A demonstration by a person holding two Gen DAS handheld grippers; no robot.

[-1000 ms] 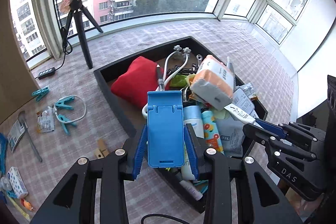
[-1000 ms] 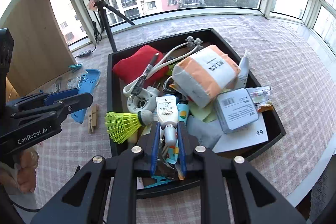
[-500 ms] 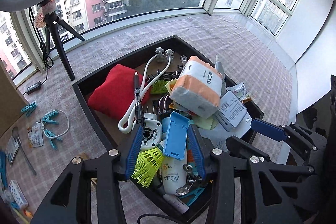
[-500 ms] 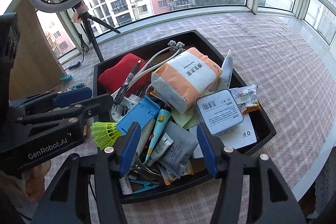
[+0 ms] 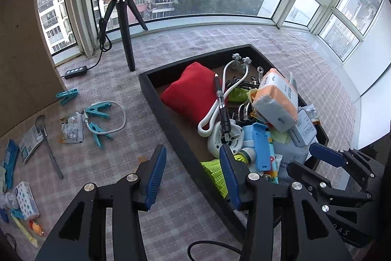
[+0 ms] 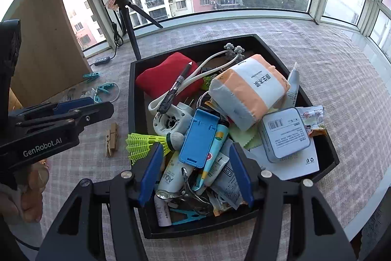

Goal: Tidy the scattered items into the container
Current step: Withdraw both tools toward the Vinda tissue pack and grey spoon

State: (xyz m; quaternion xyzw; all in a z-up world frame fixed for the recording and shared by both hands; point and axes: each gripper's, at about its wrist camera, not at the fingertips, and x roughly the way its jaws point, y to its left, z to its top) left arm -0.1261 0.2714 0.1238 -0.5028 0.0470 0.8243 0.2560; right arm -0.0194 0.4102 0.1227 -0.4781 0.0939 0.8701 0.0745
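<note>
**Both tongs empty over a full tray; next pick lies to the left**

The left tongs stand spread with nothing between the pads, hanging over the near edge of the black rectangular tray. The right tongs are likewise spread and empty above the heap inside it, where the blue plastic phone stand lies on top of tubes and sachets.

Scattered items remain on the checked tablecloth of the table: teal plastic clothes pegs on a white cord, a metal spoon, small printed sachets, and a wooden clothes peg just beside the tray.

To do the next step well, I would send the left tongs towards the pegs, come down steeply, close across the narrow body of one peg, and watch that the cord does not drag its neighbours along.
</note>
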